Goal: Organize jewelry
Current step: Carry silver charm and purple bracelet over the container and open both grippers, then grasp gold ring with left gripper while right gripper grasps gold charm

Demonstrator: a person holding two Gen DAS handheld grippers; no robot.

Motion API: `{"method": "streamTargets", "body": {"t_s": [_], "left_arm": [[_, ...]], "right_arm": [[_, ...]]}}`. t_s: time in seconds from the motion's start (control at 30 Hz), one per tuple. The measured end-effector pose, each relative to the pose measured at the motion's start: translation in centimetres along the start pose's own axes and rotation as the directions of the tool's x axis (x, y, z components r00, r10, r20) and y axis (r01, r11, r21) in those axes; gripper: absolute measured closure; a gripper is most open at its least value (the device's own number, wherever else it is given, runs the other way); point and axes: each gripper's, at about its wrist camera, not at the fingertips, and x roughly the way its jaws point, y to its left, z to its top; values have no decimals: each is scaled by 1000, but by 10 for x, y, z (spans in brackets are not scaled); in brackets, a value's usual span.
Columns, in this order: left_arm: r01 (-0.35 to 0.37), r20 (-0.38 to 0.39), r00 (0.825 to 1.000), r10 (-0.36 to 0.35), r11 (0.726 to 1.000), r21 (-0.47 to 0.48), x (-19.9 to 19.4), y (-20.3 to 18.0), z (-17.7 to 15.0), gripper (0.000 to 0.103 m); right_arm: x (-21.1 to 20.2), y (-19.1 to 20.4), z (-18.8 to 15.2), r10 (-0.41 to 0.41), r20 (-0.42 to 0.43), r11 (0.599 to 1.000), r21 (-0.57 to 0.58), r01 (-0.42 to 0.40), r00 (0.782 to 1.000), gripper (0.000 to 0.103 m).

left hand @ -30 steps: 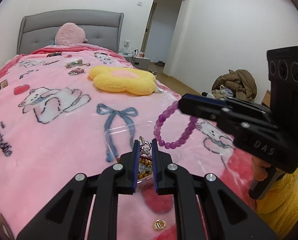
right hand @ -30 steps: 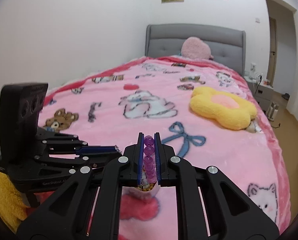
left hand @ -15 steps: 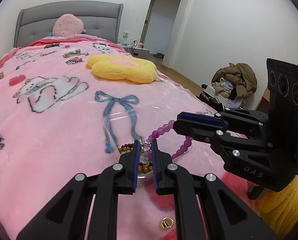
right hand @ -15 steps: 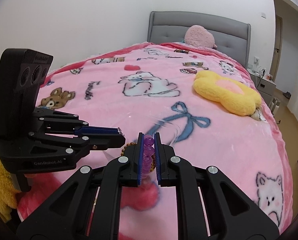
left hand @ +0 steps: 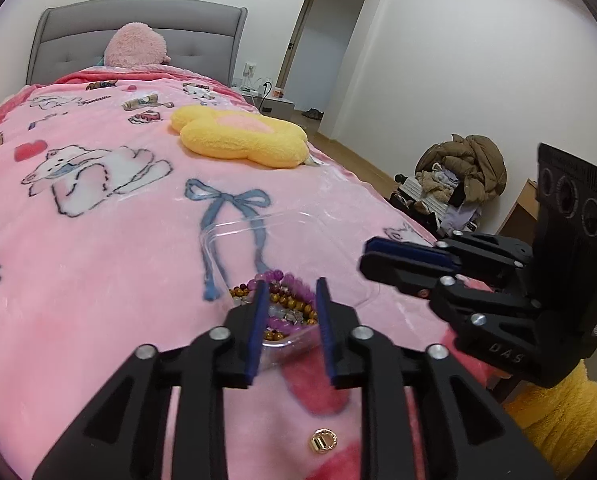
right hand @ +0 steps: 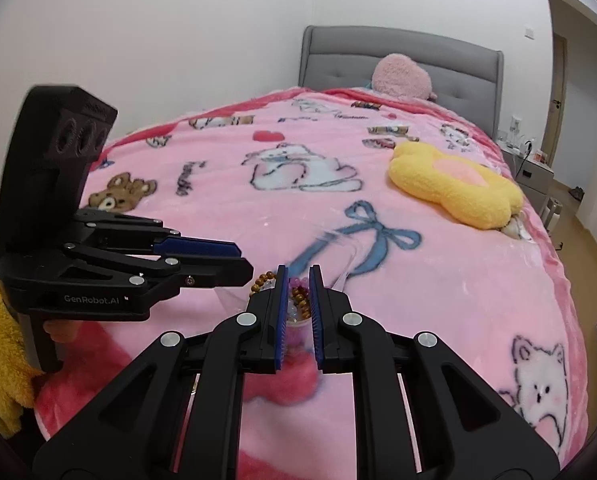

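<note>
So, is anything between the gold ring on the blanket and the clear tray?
Nothing visible: only pink blanket lies between the gold ring and the clear tray. The left gripper hangs over that stretch, jaws just opened, tray rim between them.

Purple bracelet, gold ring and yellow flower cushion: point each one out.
Purple bracelet (left hand: 294, 282): left wrist view, on its far beads in the clear box.
Gold ring (left hand: 323, 441): left wrist view, on its middle.
Yellow flower cushion (right hand: 454, 184): right wrist view, near its pink centre.

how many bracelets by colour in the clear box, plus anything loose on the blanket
purple bead bracelet: 1
brown bead bracelets: cannot separate, at least 1
gold ring loose on the blanket: 1
total: at least 3, in or near the clear box
</note>
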Motion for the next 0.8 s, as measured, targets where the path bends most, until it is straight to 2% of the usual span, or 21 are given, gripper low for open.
{"method": "streamTargets", "body": {"t_s": [0.13, 0.23, 0.27, 0.37, 0.47, 0.6, 0.67, 0.8], "left_arm": [[-7, 2, 1000, 7, 1000, 2, -3, -2, 0, 78], [-26, 3, 1000, 26, 998, 53, -9, -8, -7, 78], [-36, 5, 999, 36, 995, 88, -13, -12, -11, 77], [-59, -5, 998, 60, 988, 145, -22, -22, -25, 68], [-48, 2, 999, 48, 983, 176, -31, -32, -38, 60], [-90, 58, 995, 79, 971, 220, -40, -48, -48, 60], [-66, 34, 998, 59, 970, 234, -41, -52, -52, 60], [-69, -21, 997, 78, 959, 275, -34, -55, -63, 60]], "right_arm": [[-14, 2, -1, 13, 10, 1000, -8, -13, 1000, 92], [-27, 5, -8, 40, 3, 999, -14, -40, 999, 92], [-31, 6, -11, 53, -3, 998, -17, -53, 999, 89], [-42, 12, -28, 91, -22, 996, -14, -91, 996, 71], [-43, 22, -47, 136, -66, 990, -11, -137, 988, 70], [-46, 37, -67, 166, -71, 986, -21, -168, 984, 70], [-46, 43, -76, 205, -90, 978, -14, -207, 975, 70], [-43, 52, -92, 232, -127, 971, -22, -236, 965, 65]]}}
